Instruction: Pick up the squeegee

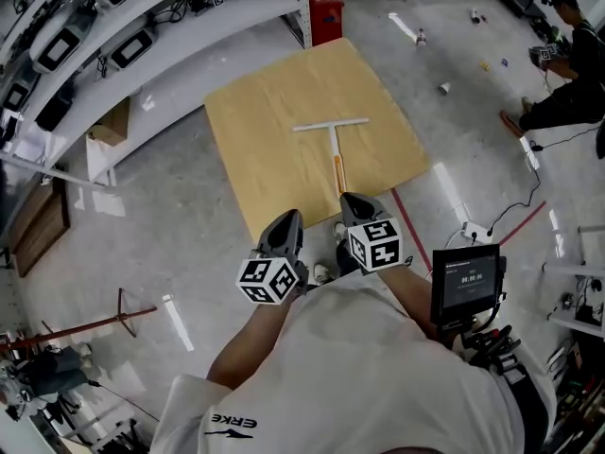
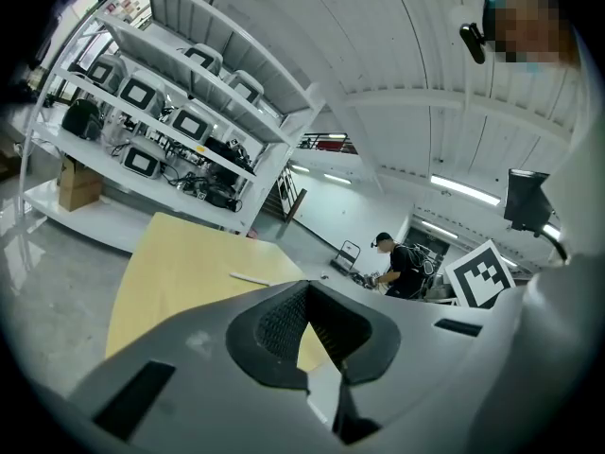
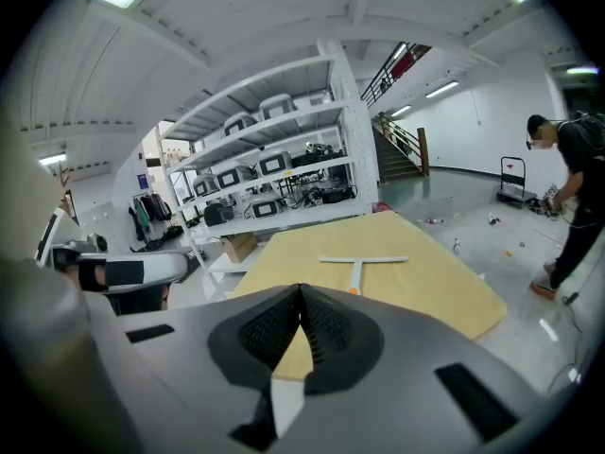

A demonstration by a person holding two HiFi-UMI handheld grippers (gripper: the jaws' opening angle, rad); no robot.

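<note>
wearer: a person in a white shirt [image 1: 378, 367] stands at the near edge of the bench, one gripper in each hand, both held out in front.
screen: a small dark screen [image 1: 465, 280] sits by the wearer's right side, lit with digits too small to read.
left gripper [image 1: 286, 218]: fingers closed tip to tip, nothing between them; it points out over the near left part of the bench, marker cube at its back.
right gripper [image 1: 354, 201]: fingers shut together, empty; it is tipped downward toward the bench and sits just beside the left one.
bench [image 1: 265, 149]: a pale wooden top, bare but for one thing.
squeegee [image 1: 335, 149]: lies flat near the middle of the bench, ahead of both grippers and touched by neither; the white blade runs crosswise at the far end, and the handle points back toward the right gripper, its orange part nearest.
box: a cardboard box [image 1: 115, 121] stands on the floor left of the bench, under the shelves.
shelves [image 1: 217, 26]: long white shelves run along the left, loaded with monitor-like units and cables.
red box [image 1: 324, 12]: on the floor past the far edge of the bench.
far person [image 1: 567, 74]: in dark clothes, low to the floor at the far right, small litter scattered nearby.
</note>
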